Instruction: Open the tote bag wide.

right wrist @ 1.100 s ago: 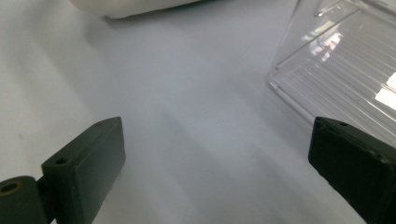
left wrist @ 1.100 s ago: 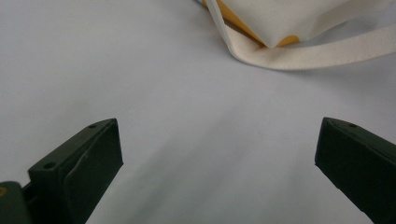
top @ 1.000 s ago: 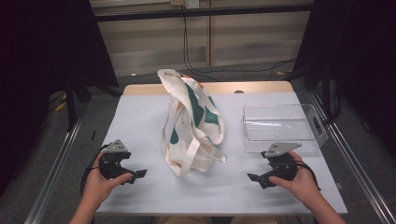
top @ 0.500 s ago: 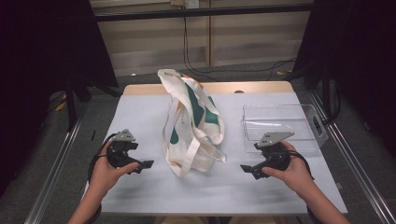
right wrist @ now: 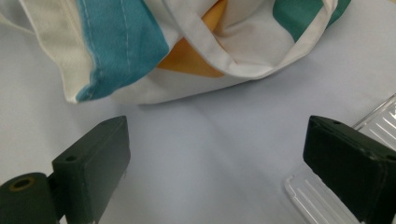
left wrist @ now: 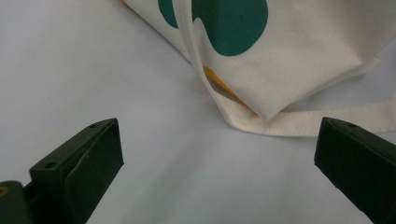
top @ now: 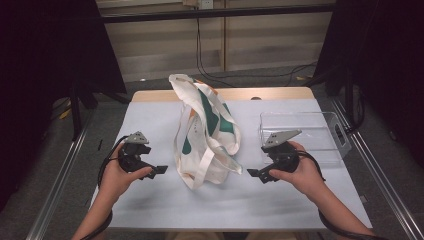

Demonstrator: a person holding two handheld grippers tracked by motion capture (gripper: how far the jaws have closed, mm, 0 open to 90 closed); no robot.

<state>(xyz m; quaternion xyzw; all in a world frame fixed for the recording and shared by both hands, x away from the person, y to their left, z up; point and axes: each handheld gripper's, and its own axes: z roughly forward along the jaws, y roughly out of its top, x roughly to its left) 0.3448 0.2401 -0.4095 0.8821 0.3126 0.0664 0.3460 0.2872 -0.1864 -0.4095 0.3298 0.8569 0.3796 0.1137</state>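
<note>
At frame centre lies our bag (top: 205,132); the left gripper (top: 159,170) and right gripper (top: 255,174) flank it, wide open, empty. We risk pinching only a strap (left wrist: 327,122), so the bag sags.

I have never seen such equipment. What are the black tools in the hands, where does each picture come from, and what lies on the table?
A person holds hand-held tongs in each hand; no robot arm is involved. The high view looks down from above: the left tongs and the right tongs point inward at a crumpled cloth tote bag, cream with green and orange patches. It lies on the table; a clear plastic box stands at the right. The other two pictures come from cameras riding on the tongs, looking along their black jaws. Both tongs are open and hold nothing; the bag lies just ahead, untouched.
</note>
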